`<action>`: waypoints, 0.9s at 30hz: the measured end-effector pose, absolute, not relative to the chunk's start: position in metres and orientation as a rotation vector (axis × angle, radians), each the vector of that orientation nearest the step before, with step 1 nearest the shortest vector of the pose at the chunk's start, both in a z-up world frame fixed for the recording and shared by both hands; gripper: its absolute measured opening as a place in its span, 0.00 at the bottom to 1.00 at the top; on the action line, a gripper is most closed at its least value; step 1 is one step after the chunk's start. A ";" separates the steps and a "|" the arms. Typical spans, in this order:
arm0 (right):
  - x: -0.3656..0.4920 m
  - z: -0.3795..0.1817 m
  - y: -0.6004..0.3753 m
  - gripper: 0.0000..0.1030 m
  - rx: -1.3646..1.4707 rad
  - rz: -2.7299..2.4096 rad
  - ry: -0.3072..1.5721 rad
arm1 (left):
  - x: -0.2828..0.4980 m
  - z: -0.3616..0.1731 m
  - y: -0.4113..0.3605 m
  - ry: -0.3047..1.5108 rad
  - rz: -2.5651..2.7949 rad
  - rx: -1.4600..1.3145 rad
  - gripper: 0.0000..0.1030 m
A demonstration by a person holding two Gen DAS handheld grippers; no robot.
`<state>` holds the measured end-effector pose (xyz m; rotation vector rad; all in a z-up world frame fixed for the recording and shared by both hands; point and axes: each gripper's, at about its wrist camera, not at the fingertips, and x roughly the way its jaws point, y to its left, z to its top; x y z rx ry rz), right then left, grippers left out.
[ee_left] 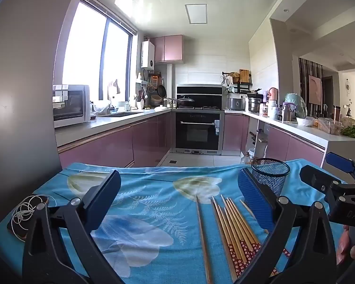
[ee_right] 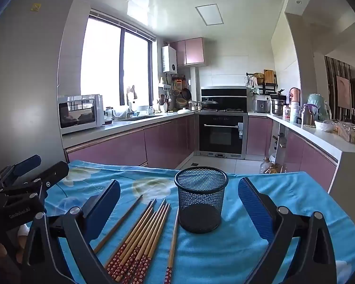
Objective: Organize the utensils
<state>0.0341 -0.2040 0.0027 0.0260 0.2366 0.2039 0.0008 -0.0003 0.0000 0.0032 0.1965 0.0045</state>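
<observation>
On blue cloth, chopsticks lying flat, long axes running away toward the kitchen, tips far, patterned ends near. Just right of them, upright mesh cup, empty. Right gripper nearer both, left gripper offset leftward; both spread wide, holding nothing.

Not much readable text here. The right wrist view catches "GenRobot.AI" printed in pale letters on the black body of the left tongs, down at the left edge. From the left wrist view, the black body of the right tongs shows "DAS", cut off by the frame edge. The fridge has a green-and-white label and a yellow sticker up top, both too small to read. The oven display shows tiny marks, unreadable.
</observation>
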 end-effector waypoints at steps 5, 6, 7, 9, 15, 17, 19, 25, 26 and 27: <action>0.033 0.002 -0.203 0.94 0.022 0.207 0.230 | 0.001 0.000 -0.001 0.191 0.010 0.010 0.95; 0.034 0.003 -0.203 0.94 0.023 0.209 0.232 | 0.002 0.000 -0.001 0.191 0.011 0.009 0.95; 0.035 0.005 -0.206 0.94 0.024 0.209 0.234 | 0.002 0.000 -0.001 0.190 0.014 0.007 0.95; 0.034 0.006 -0.206 0.94 0.026 0.210 0.234 | 0.001 0.000 -0.001 0.182 0.008 0.008 0.95; 0.034 0.006 -0.205 0.94 0.029 0.205 0.222 | -0.005 0.007 -0.002 0.173 0.011 0.009 0.95; 0.032 0.005 -0.205 0.94 0.029 0.204 0.214 | -0.006 0.009 -0.004 0.171 0.011 0.011 0.95; 0.032 0.005 -0.205 0.94 0.030 0.204 0.216 | -0.003 0.004 0.000 0.170 0.012 0.004 0.95; 0.031 0.006 -0.206 0.94 0.040 0.204 0.209 | -0.002 0.003 -0.001 0.153 0.023 0.004 0.95; 0.032 0.006 -0.207 0.94 0.040 0.202 0.210 | -0.001 0.003 -0.001 0.150 0.024 0.003 0.95; 0.032 0.006 -0.206 0.94 0.038 0.201 0.210 | -0.001 0.003 -0.001 0.148 0.024 0.003 0.95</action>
